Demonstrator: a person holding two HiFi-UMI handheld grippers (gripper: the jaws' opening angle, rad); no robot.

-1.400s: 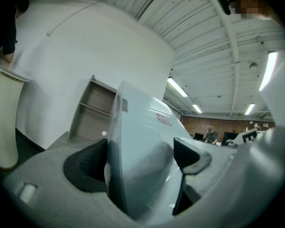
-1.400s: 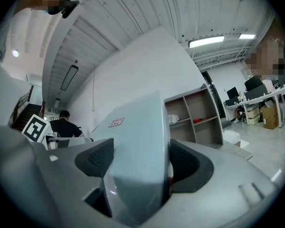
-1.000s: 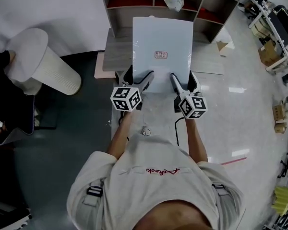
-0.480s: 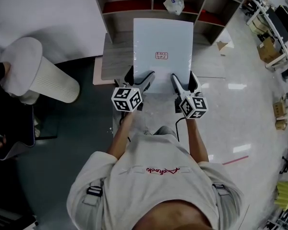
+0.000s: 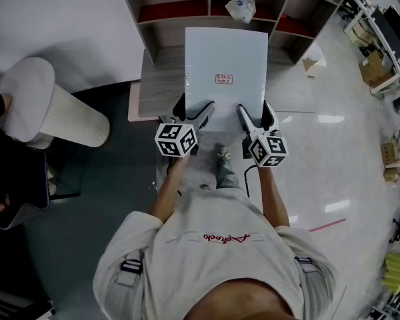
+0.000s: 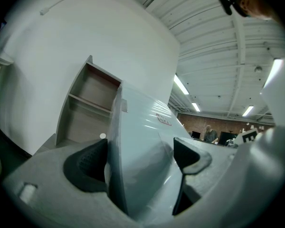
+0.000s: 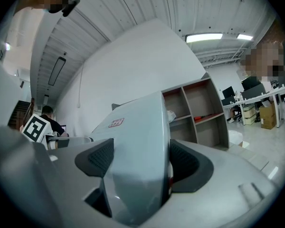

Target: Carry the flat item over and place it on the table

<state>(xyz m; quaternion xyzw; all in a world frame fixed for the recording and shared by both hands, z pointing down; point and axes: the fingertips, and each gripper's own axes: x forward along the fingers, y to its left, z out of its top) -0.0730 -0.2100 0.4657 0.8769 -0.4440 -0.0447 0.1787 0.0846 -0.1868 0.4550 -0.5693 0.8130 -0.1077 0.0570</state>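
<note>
In front of the shelf unit [image 5: 177, 11], I hold the flat pale panel [image 5: 225, 55] by its near edge, and the head view shows it over the low wooden table [image 5: 159, 85]. My left gripper [image 5: 193, 110] clamps the left part of that edge and my right gripper [image 5: 256, 115] the right part. Each pair of jaws is parted only by the panel's thickness. A small red label [image 5: 223, 79] faces up.

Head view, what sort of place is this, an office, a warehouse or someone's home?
Most likely an open-plan office or lab. Rows of desks with monitors line the right edge, cardboard boxes sit on a glossy floor, and strip lights are set in a ribbed ceiling.
</note>
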